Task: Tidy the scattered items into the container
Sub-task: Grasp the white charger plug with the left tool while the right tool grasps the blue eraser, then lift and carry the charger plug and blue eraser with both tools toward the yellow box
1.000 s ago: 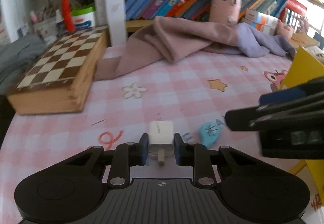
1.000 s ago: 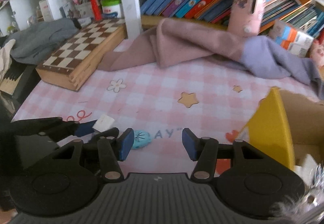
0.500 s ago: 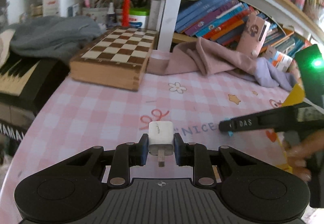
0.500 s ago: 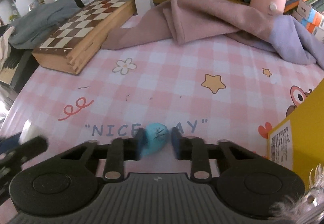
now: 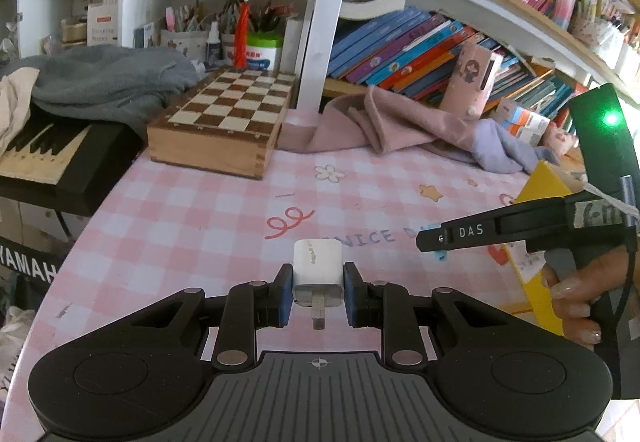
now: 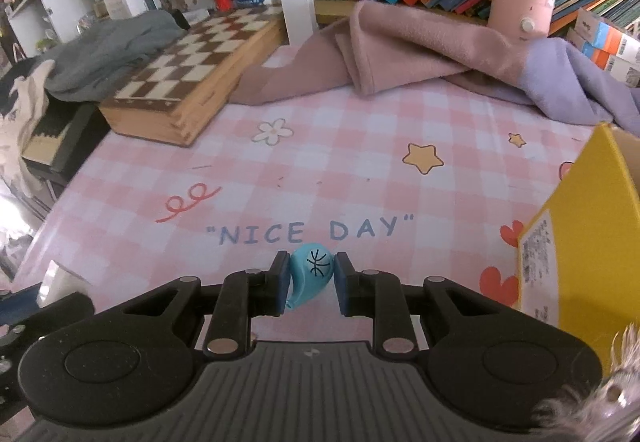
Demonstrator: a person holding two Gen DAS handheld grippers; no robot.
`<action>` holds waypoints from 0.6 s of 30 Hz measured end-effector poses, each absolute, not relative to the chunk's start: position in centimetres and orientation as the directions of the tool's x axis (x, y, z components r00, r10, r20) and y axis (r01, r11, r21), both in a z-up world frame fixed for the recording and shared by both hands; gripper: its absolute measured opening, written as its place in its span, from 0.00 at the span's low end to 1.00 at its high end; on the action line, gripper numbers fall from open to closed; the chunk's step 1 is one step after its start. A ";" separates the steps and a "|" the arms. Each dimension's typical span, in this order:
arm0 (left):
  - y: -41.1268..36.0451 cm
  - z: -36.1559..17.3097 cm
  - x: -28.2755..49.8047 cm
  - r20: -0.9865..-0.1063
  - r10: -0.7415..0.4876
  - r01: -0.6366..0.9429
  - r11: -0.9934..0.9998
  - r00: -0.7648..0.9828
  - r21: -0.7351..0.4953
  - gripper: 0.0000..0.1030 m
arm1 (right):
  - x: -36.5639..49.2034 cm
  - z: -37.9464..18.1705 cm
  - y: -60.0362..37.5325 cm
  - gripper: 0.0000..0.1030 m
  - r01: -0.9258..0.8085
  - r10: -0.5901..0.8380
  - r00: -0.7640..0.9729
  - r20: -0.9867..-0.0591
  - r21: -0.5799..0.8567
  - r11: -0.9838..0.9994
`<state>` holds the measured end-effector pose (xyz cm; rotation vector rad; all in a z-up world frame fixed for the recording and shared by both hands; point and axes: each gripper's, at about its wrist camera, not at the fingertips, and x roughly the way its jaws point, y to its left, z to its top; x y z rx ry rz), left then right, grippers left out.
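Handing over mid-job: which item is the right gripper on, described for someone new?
On the pink checked tablecloth, just below the printed words "NICE DAY", the right gripper is shut on a small teardrop-shaped blue piece. It alone is bright blue with a black line mark.

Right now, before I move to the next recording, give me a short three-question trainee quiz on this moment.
1. What does the left gripper hold?
2. True or false: the blue teardrop piece sits between the right gripper pads.
3. The yellow box stands at which side of the right wrist view? A left, B right.

Key: 1 white charger plug; 2 true; 3 B.
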<state>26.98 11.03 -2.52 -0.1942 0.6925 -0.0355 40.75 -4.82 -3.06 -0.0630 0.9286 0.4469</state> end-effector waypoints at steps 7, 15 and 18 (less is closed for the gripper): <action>10.1 -1.0 24.9 -0.613 -0.129 0.016 0.982 0.779 -0.186 0.23 | 37.4 0.8 -6.1 0.21 -0.422 0.387 0.566 -0.728 0.148 0.895; 9.4 1.2 21.7 -0.588 -0.157 0.062 0.982 0.793 -0.178 0.23 | 32.8 3.4 -8.1 0.21 -0.422 0.401 0.602 -0.691 0.152 0.894; 8.6 2.0 20.2 -0.580 -0.165 0.097 0.984 0.798 -0.146 0.23 | 30.8 4.3 -8.9 0.21 -0.421 0.396 0.626 -0.672 0.135 0.897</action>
